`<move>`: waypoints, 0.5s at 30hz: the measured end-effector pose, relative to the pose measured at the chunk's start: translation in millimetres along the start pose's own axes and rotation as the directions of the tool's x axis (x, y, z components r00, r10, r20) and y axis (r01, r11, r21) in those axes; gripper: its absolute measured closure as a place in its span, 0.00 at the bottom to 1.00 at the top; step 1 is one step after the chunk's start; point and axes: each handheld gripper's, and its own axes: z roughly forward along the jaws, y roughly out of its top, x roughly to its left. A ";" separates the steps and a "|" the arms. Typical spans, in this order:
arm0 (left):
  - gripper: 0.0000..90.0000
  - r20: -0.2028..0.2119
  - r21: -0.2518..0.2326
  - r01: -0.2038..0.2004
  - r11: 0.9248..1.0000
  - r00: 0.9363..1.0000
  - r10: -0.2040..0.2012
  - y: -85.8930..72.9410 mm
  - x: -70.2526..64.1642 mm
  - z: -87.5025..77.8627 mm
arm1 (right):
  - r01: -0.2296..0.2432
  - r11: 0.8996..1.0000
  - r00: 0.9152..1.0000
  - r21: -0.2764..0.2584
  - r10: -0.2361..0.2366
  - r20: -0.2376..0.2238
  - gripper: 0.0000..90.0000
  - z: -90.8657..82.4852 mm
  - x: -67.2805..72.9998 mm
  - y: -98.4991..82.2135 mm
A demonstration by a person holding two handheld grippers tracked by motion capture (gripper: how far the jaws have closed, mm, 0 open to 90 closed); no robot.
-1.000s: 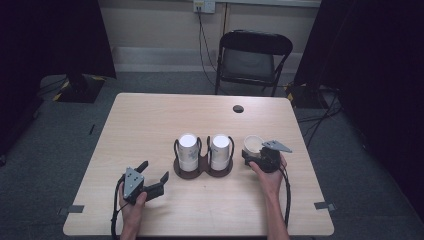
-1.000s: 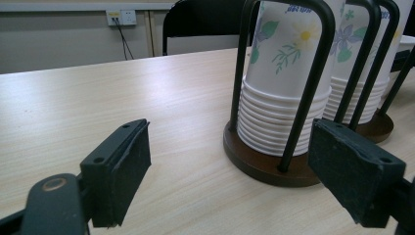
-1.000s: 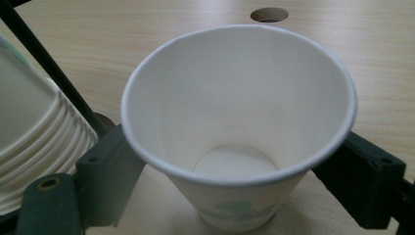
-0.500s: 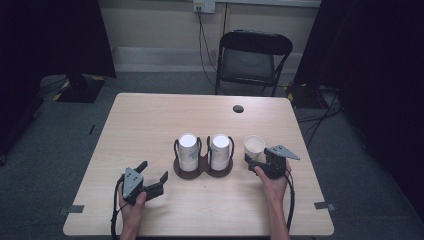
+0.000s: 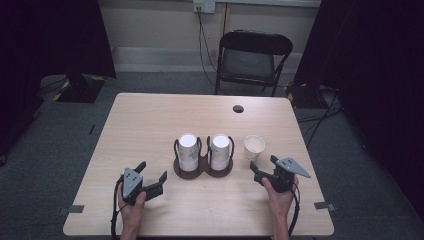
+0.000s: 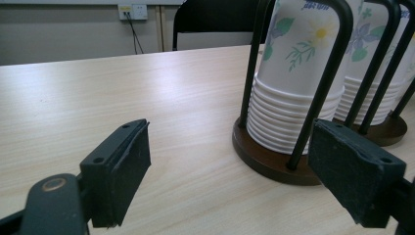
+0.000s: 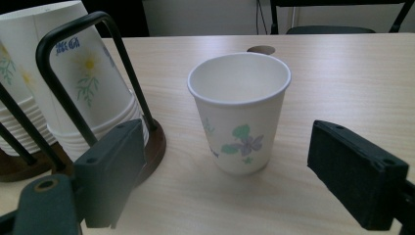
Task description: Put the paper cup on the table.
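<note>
Standing alone on the surface (image 5: 150,120), a single paper cup (image 7: 239,111) is sitting upright and empty just ahead of the right hand-held gripper (image 5: 266,169), whose jaws are spread wide and touching nothing. Judging by that, one cup looks dispensed, and whatever comes after is yet to start. Ahead and to the right of the left hand-held gripper (image 5: 150,176), also gaping and idle, a two-slot cup holder (image 6: 274,156) is carrying two upside-down stacks of flowered cups (image 6: 298,73), each inside black wire hoops

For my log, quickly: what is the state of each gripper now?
Left gripper: open, holding nothing.
Right gripper: open, holding nothing; cup stands free ahead.
</note>
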 end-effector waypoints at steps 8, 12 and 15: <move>0.18 -0.013 0.014 0.012 1.000 1.000 -0.012 -0.6 0.0 -3.8 | 0.016 0.999 0.999 -0.040 -0.014 0.039 0.15 -22.7 11.9 -12.8; 0.17 -0.010 0.019 0.020 1.000 1.000 -0.019 -1.3 0.1 -6.7 | 0.015 0.999 0.999 -0.052 -0.013 0.035 0.15 -33.7 19.3 -17.5; 0.17 -0.014 0.023 0.021 0.999 1.000 -0.021 -1.6 -0.6 -8.3 | 0.014 0.998 0.999 -0.055 -0.012 0.037 0.15 -37.5 22.7 -21.2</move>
